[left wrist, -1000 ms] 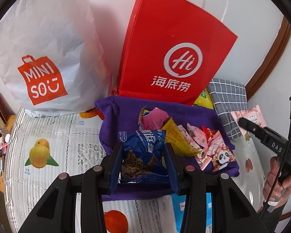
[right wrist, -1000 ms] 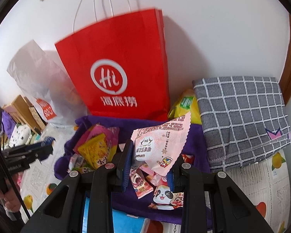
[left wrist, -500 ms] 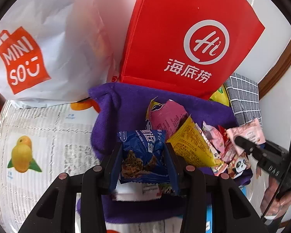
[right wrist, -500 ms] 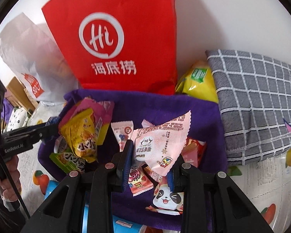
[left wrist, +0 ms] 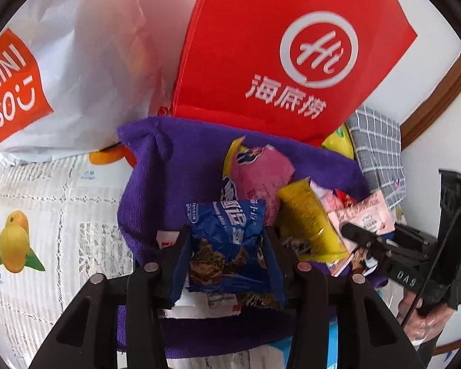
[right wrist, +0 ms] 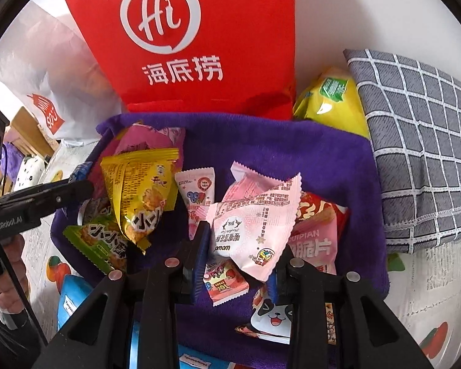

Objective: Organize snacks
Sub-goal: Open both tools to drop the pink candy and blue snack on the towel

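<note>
Lowering onto the purple cloth (left wrist: 156,166), the left gripper (left wrist: 227,258) is opening around a blue packet (left wrist: 227,240) while the right gripper (right wrist: 239,261) is pinching a pink packet (right wrist: 255,221). Letting go low, on bare cloth near the pile, is probably keeping both packets from sliding.

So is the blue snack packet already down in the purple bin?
Not yet: blue snack packet sits between the opening left claw fingers, above the purple bin.

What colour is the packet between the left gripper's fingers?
Blue packet, with brown snack pictures; the left wrist view shows it best.
</note>
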`<state>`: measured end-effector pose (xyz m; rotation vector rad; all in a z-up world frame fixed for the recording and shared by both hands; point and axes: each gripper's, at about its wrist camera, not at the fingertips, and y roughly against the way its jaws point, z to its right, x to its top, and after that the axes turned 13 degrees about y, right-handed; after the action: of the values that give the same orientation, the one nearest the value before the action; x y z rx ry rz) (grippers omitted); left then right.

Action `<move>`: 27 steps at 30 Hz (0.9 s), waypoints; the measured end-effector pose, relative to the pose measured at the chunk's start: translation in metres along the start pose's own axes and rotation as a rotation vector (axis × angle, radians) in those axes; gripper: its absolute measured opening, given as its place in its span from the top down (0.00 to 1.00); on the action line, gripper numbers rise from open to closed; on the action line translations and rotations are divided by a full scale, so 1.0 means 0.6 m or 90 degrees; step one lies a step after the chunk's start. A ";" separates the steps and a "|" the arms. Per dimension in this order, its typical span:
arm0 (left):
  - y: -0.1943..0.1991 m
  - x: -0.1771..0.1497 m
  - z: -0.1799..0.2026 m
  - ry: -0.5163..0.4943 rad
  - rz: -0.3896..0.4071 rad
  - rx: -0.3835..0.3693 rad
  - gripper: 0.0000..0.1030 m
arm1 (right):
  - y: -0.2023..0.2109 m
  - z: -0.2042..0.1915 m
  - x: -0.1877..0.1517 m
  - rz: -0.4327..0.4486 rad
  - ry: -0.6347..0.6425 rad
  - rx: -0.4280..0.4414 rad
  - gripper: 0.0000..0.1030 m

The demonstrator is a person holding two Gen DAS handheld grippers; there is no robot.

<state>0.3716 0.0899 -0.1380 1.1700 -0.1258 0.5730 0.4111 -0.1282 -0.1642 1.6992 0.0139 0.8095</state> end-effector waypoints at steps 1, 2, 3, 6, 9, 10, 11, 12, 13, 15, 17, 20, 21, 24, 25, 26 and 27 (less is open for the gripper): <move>-0.002 -0.002 0.000 -0.003 0.000 0.004 0.58 | 0.000 0.000 0.000 0.001 -0.001 -0.002 0.68; -0.003 -0.004 0.000 -0.005 0.000 0.005 0.58 | 0.001 0.001 0.000 0.002 -0.001 -0.005 0.68; -0.005 -0.006 0.002 -0.008 -0.003 0.006 0.58 | 0.001 0.000 0.000 0.000 0.000 -0.007 0.63; -0.009 -0.008 0.011 -0.020 -0.015 0.016 0.50 | 0.008 -0.002 0.002 0.001 0.012 -0.013 0.46; -0.008 -0.011 0.017 -0.025 -0.012 0.026 0.41 | 0.023 -0.005 0.004 0.018 0.023 -0.032 0.40; -0.007 -0.012 0.017 -0.024 -0.011 0.027 0.38 | 0.029 -0.004 0.004 0.023 0.023 -0.034 0.38; -0.004 -0.014 0.017 -0.024 -0.009 0.029 0.36 | 0.035 -0.002 0.005 0.028 0.023 -0.034 0.37; 0.001 -0.015 0.016 -0.023 -0.006 0.032 0.36 | 0.040 0.000 0.005 0.032 0.022 -0.034 0.37; 0.005 -0.017 0.014 -0.023 -0.004 0.035 0.35 | 0.047 0.003 0.006 0.037 0.019 -0.035 0.36; 0.017 -0.021 0.012 -0.022 0.003 0.038 0.35 | 0.060 0.010 0.008 0.042 0.011 -0.040 0.36; 0.030 -0.026 0.007 -0.017 0.011 0.040 0.35 | 0.075 0.015 0.009 0.050 0.004 -0.050 0.36; 0.049 -0.042 0.007 -0.007 0.014 0.031 0.35 | 0.103 0.015 0.009 0.067 -0.003 -0.076 0.36; 0.054 -0.048 0.008 -0.006 0.013 0.026 0.35 | 0.111 0.013 0.009 0.071 -0.001 -0.079 0.36; 0.077 -0.067 0.014 -0.006 0.023 0.024 0.35 | 0.139 -0.008 0.003 0.081 0.011 -0.082 0.36; 0.088 -0.074 0.014 -0.007 0.028 0.025 0.35 | 0.149 -0.017 -0.002 0.084 0.018 -0.088 0.36; 0.098 -0.081 0.018 -0.009 0.033 0.026 0.35 | 0.159 -0.027 -0.007 0.088 0.024 -0.095 0.36; 0.109 -0.088 0.021 -0.012 0.040 0.028 0.35 | 0.169 -0.039 -0.014 0.089 0.029 -0.101 0.36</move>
<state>0.2973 0.0767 -0.0990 1.2171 -0.1676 0.6220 0.3524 -0.1428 -0.0794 1.5435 -0.1366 0.9295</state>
